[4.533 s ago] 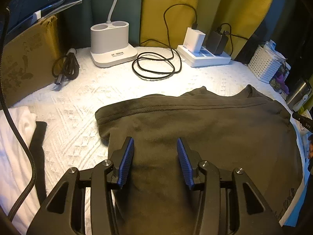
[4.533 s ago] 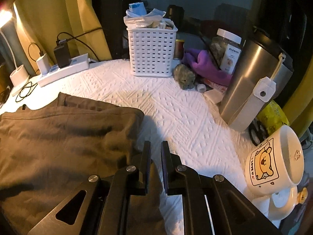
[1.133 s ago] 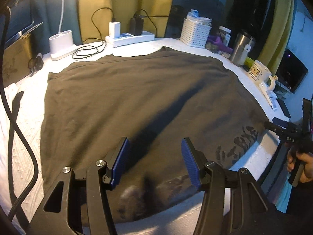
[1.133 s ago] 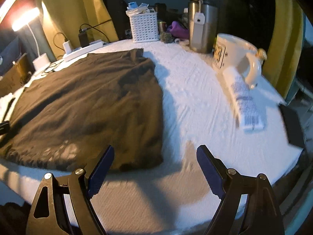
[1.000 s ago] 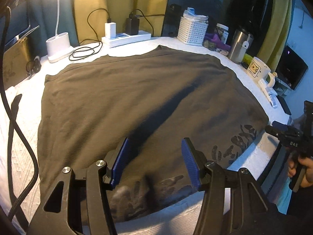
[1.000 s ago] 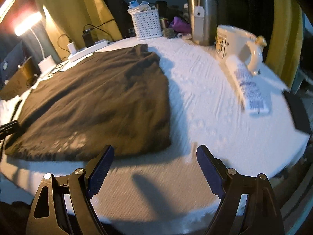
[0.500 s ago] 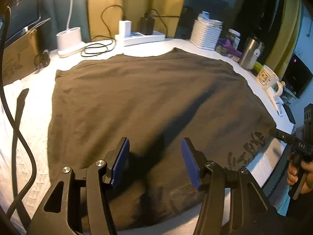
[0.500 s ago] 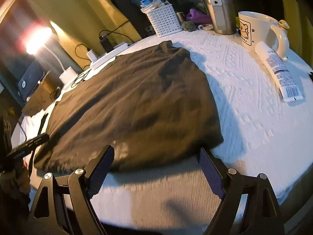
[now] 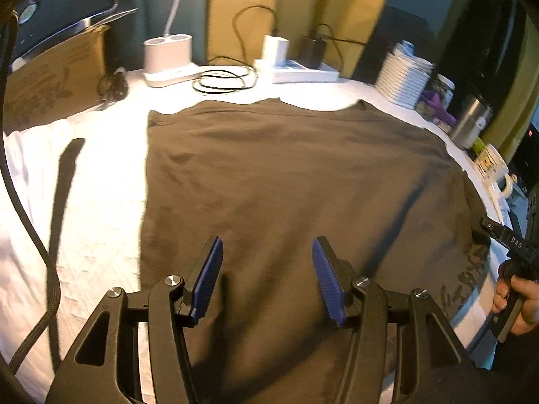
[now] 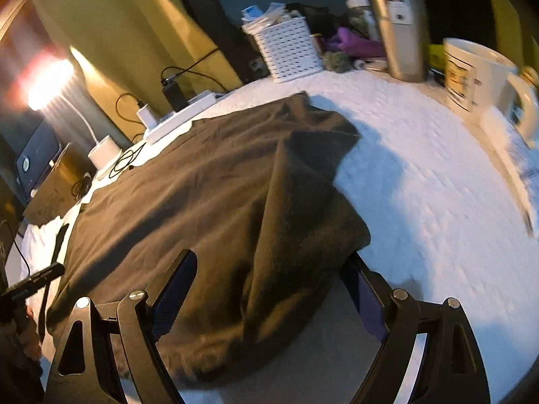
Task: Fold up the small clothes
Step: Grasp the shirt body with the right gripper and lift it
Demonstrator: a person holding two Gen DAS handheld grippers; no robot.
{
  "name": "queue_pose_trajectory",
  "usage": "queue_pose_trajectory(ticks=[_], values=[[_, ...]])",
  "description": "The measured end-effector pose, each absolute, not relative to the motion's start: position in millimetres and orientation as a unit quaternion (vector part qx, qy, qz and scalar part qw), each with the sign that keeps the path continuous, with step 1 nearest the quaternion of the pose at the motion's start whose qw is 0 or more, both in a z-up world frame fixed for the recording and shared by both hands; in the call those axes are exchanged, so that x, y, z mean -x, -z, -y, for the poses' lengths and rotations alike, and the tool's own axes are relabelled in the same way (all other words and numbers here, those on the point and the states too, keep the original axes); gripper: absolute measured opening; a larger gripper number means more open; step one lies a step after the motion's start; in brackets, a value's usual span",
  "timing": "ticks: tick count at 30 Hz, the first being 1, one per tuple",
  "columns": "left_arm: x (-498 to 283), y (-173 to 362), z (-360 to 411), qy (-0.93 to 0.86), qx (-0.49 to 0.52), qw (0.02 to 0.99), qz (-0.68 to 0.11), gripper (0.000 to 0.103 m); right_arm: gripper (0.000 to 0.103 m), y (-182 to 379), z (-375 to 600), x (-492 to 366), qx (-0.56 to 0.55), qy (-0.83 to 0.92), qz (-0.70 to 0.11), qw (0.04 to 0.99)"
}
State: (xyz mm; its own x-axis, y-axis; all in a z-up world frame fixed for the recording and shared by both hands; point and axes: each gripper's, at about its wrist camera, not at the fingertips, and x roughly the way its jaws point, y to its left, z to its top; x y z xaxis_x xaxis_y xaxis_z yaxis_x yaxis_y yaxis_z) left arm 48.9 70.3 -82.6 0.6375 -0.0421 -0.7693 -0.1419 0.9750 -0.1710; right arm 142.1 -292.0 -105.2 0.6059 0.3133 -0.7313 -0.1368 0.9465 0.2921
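A dark brown garment [image 9: 286, 175] lies spread flat on the white textured table cover [image 9: 101, 181]. Its near right corner hangs over the table's front edge and shows a pale print. My left gripper [image 9: 266, 245] hovers over the garment's near left part, open, with nothing between its blue pads. In the right wrist view the garment [image 10: 202, 195] has a raised crease running toward its near right corner. My right gripper [image 10: 269, 259] stands wide open above that corner, pads clear of the cloth. Each gripper shows at the edge of the other's view, held by a hand [image 9: 515, 299].
At the back stand a white lamp base [image 9: 168, 57], a coiled black cable [image 9: 222, 80] and a power strip [image 9: 296, 67] with chargers. A cardboard box [image 9: 50, 77] is at the far left. A white basket [image 10: 289, 47], steel tumbler [image 10: 401, 23] and mug [image 10: 471, 70] crowd the right.
Both grippers have slid sideways along the table's front; the right one now stands over the garment's near right corner. Neither gripper's jaws have changed, and the garment lies as before.
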Motion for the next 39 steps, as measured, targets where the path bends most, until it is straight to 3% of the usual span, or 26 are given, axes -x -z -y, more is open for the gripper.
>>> queue_pose_trajectory(ticks=[2,4,10,29,39], values=[[-50,84,-77,-0.033,0.112,0.898,-0.425,0.055,0.072,106,288,-149,-0.1,-0.12,-0.425,0.892],[-50,85,-83,-0.035,0.116,0.897,-0.426,0.055,0.048,108,288,-156,-0.093,-0.107,-0.425,0.894],[-55,90,-93,-0.03,0.123,0.895,-0.428,0.055,0.025,106,293,-168,-0.111,-0.122,-0.436,0.885],[-27,75,-146,-0.046,0.152,0.913,-0.376,0.055,0.019,20,189,-155,0.022,-0.193,-0.361,0.912],[1,71,-181,-0.074,0.168,0.918,-0.352,0.055,0.018,26,66,-127,0.081,-0.323,-0.364,0.87]])
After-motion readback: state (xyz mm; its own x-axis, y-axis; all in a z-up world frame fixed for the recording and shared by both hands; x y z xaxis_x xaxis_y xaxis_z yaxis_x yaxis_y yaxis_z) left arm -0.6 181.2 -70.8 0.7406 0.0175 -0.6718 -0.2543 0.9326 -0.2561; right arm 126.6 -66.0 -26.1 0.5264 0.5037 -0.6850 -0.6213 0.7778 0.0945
